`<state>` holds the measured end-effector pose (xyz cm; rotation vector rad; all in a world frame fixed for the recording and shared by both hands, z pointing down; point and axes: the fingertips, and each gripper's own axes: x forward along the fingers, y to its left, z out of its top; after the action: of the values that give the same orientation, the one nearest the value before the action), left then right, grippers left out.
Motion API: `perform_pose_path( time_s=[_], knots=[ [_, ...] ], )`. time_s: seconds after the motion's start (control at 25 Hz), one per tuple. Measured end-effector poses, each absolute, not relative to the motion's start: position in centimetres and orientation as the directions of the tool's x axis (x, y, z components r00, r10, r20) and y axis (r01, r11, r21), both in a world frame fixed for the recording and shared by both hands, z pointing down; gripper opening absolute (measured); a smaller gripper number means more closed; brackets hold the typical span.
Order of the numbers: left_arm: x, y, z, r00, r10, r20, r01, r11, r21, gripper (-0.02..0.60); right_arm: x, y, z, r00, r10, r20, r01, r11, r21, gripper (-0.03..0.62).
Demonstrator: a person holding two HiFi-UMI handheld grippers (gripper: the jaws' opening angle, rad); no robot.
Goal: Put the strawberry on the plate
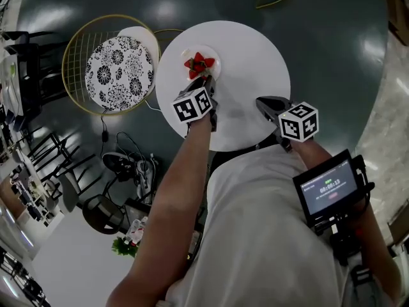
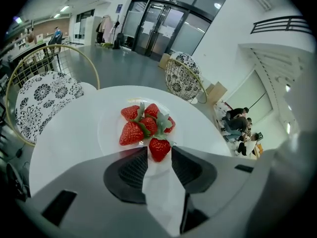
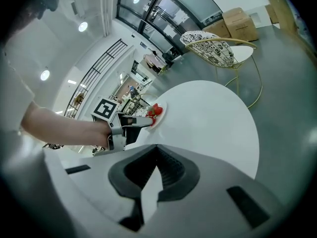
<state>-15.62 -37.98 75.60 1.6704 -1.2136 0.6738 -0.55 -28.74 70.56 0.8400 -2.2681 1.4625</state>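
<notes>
Nearest the person's body, the right hand-held gripper (image 3: 157,150) is idling above the near edge of the round white tabletop (image 1: 255,62). Its jaws are closed together on nothing, apparently keeping out of the way. Just beyond, the left hand-held gripper (image 1: 206,82) is pointing steeply down, its jaws standing wide and pinching a strawberry (image 2: 159,148) by its sides. The berry is hanging over the near rim of a white plate (image 2: 106,130), beside a pile of other strawberries (image 2: 141,123), likely ready for release. Farther off, a wire chair (image 1: 118,69) with a patterned cushion is standing.
</notes>
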Motion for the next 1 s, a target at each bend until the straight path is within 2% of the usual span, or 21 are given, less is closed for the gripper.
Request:
perform_pose_path(
  time_s=[0.88,0.92,1.0],
  knots=[
    [-18.7,-32.7,72.4,0.333,-0.519,0.787,-0.922,-0.004,0.388,0.135,-2.6,-29.1,69.5,-0.813,-0.233,0.533,-0.578,0.425,-0.696,0.008],
    [-18.6,-32.1,72.2,0.333,-0.520,0.787,-0.922,-0.004,0.387,0.118,-2.7,-29.4,69.2,-0.814,-0.232,0.532,-0.576,0.438,-0.690,0.008],
    [-18.5,-31.2,71.6,0.330,-0.530,0.781,-0.922,-0.005,0.386,0.043,-3.0,-30.0,68.6,-0.817,-0.231,0.529,-0.570,0.469,-0.675,0.008]
  ],
)
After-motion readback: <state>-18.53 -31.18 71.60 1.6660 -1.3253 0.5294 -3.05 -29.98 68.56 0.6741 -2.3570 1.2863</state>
